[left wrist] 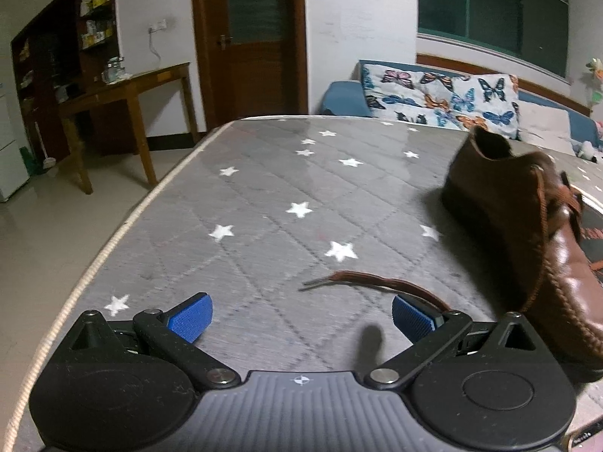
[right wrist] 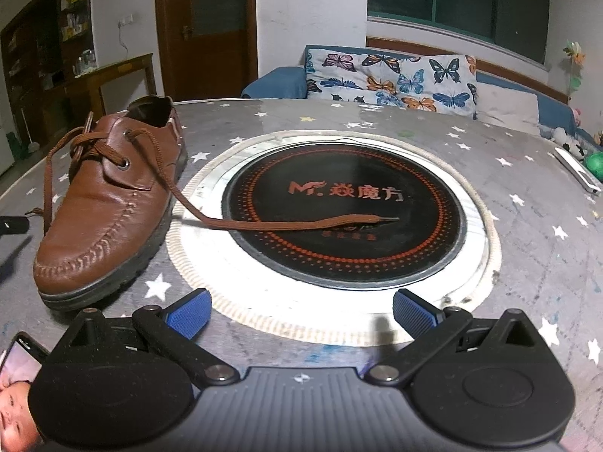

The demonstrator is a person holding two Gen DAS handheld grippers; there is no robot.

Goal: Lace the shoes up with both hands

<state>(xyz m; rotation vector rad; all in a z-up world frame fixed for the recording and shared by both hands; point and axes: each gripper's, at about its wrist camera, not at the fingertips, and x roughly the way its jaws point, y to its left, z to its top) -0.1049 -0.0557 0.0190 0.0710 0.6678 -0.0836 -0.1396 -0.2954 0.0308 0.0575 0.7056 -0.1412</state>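
A brown leather shoe (right wrist: 101, 203) stands on the grey star-patterned table cover (right wrist: 527, 226), toe toward me, at the left of the right wrist view. In the left wrist view the same shoe (left wrist: 527, 226) fills the right edge. One brown lace end (right wrist: 301, 223) trails right across the black round cooktop (right wrist: 346, 211). The other lace end (left wrist: 361, 280) lies on the cover just ahead of my left gripper (left wrist: 299, 314), passing behind its right blue pad. My left gripper is open and holds nothing. My right gripper (right wrist: 299, 310) is open too, near the cooktop's white rim.
A butterfly-print pillow (right wrist: 392, 79) and blue sofa sit behind the table. A phone (right wrist: 17, 388) lies at the table's near left corner and a white remote (right wrist: 576, 171) at the far right. A wooden side table (left wrist: 124, 113) and door stand to the left.
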